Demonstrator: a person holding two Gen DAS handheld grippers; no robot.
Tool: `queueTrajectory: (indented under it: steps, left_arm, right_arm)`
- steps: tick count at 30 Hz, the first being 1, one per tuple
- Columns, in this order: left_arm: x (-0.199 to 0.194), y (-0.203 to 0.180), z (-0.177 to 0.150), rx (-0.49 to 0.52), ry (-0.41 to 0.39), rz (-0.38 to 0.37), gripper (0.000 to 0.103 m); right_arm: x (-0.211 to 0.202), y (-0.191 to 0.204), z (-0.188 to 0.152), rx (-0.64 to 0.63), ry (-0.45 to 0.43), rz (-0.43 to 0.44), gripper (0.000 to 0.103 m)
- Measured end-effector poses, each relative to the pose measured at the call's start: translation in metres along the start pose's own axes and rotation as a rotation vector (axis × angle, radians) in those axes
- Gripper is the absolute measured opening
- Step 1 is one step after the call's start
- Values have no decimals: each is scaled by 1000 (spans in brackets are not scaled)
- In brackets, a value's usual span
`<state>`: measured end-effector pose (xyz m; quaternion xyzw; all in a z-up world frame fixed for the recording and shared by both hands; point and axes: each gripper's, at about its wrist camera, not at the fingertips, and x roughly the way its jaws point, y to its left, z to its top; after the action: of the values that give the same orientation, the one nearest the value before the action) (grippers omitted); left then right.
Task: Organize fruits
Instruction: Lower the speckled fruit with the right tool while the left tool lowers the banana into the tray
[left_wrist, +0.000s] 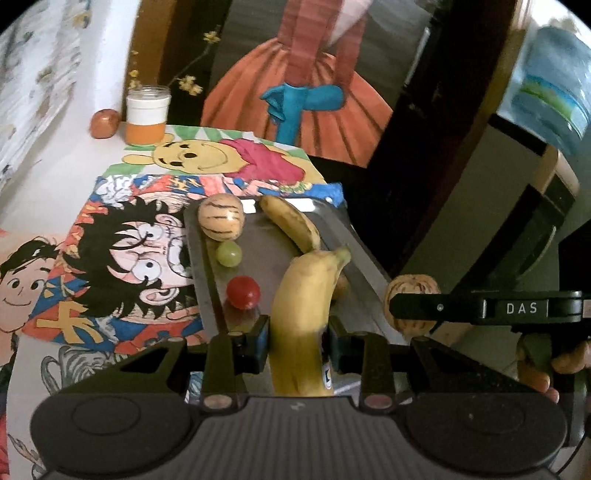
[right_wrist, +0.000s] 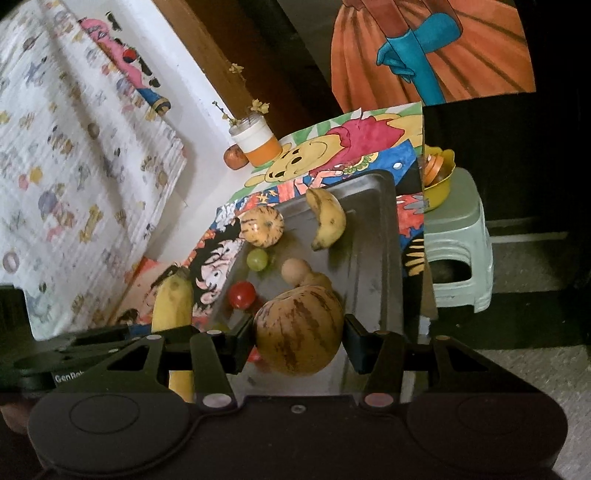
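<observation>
My left gripper (left_wrist: 298, 334) is shut on a yellow banana (left_wrist: 308, 295), held above the near end of a metal tray (left_wrist: 343, 236). My right gripper (right_wrist: 299, 334) is shut on a striped yellow melon (right_wrist: 299, 328), held over the tray (right_wrist: 373, 258); the melon also shows in the left wrist view (left_wrist: 410, 302). On the tray lie a second striped melon (left_wrist: 221, 218), a smaller banana (left_wrist: 291, 223), a green grape (left_wrist: 229, 254), a red cherry tomato (left_wrist: 242, 291) and a tan pear-shaped fruit (right_wrist: 301, 275).
Cartoon drawings (left_wrist: 122, 258) cover the white table under the tray. An orange-and-white jar (left_wrist: 147, 114) with dried flowers and a small reddish fruit (left_wrist: 104, 123) stand at the back. A green stool (right_wrist: 458, 236) with a yellow bowl (right_wrist: 439, 177) stands to the right.
</observation>
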<state>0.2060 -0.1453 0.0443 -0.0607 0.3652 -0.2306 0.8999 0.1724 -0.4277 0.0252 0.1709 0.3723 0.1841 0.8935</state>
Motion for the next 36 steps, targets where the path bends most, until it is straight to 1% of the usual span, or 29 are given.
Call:
queueTrajectory:
  steps: [6,12,17,23,28,32,36]
  left_arm:
    - [5,-4,-4,33,1,-10,35]
    - [14,-6,-2,47,12,-16,35]
    - [20,-7,-1,55,18,-15,35]
    - [21,-6,-3,42,10,-13,35]
    - [19,-5,-7,29,-16,-12,35]
    - [18,0,-9,-2,-28,-11,35]
    - [17,6,-10,-33,-32,-14,35]
  right_arm:
    - [-3,-4,-16,-16,-30,-3,53]
    - [-2,-11,-24,-1,-47,-15,53]
    - [-1,-13,-29,-26,-59,-18,53]
    - [2,-6,-36,-99,-72,-19,53]
    - [3,-6,-40,-107,-87,-17,53]
    - [2,-7,-41,-113,-93,-20,53]
    - [3,-5,-43,-120,-118,-38,53]
